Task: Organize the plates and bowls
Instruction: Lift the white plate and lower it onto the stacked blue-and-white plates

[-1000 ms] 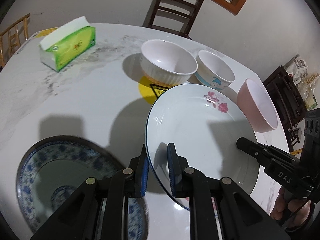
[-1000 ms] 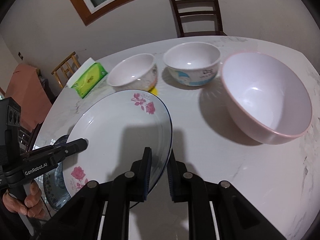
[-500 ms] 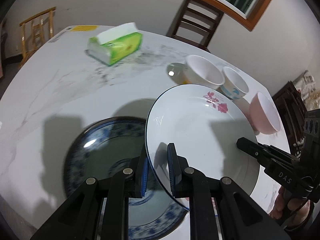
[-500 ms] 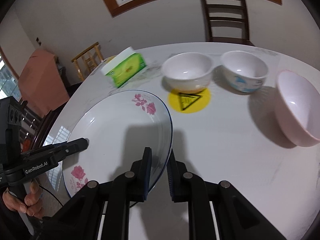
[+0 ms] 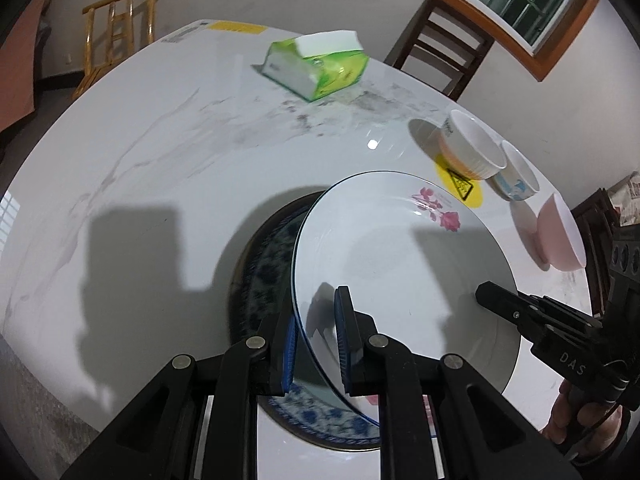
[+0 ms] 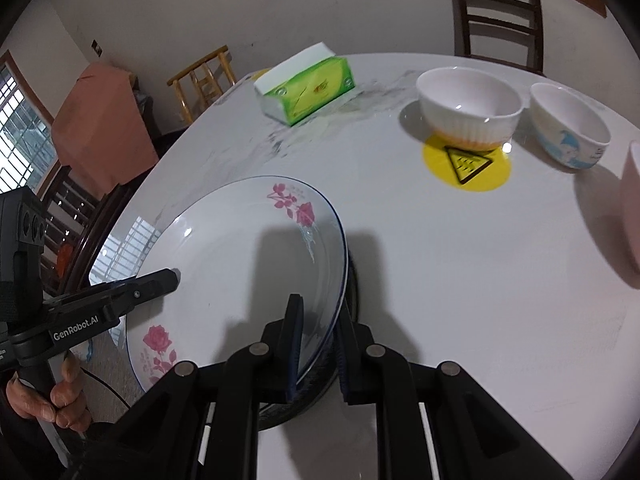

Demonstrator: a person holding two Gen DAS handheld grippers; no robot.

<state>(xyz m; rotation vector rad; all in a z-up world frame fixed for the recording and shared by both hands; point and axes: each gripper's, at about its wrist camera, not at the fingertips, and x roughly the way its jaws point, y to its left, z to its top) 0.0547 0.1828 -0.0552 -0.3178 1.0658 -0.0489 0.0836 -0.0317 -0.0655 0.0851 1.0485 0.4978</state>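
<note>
A white plate with pink roses (image 5: 400, 264) (image 6: 240, 264) hangs above the table, held at opposite rims. My left gripper (image 5: 316, 320) is shut on its left rim and my right gripper (image 6: 318, 324) is shut on its right rim. Directly beneath it lies a blue patterned plate (image 5: 260, 276), mostly covered; in the right wrist view only its dark edge (image 6: 352, 280) shows. Further back stand a ribbed white bowl (image 6: 468, 108) on a yellow sticker (image 6: 468, 164), a bowl with a blue print (image 6: 568, 128) and a pink bowl (image 5: 558, 236).
A green tissue pack (image 5: 316, 66) (image 6: 306, 84) lies at the back of the round white marble table (image 5: 160, 160). Wooden chairs (image 5: 440, 44) stand around the table, which ends close on the left. A hand (image 6: 48, 396) grips the left tool's handle.
Both grippers have carried the rose plate leftward across the table, from beside the bowls to directly over the blue patterned plate. The bowls now lie further off to the right.
</note>
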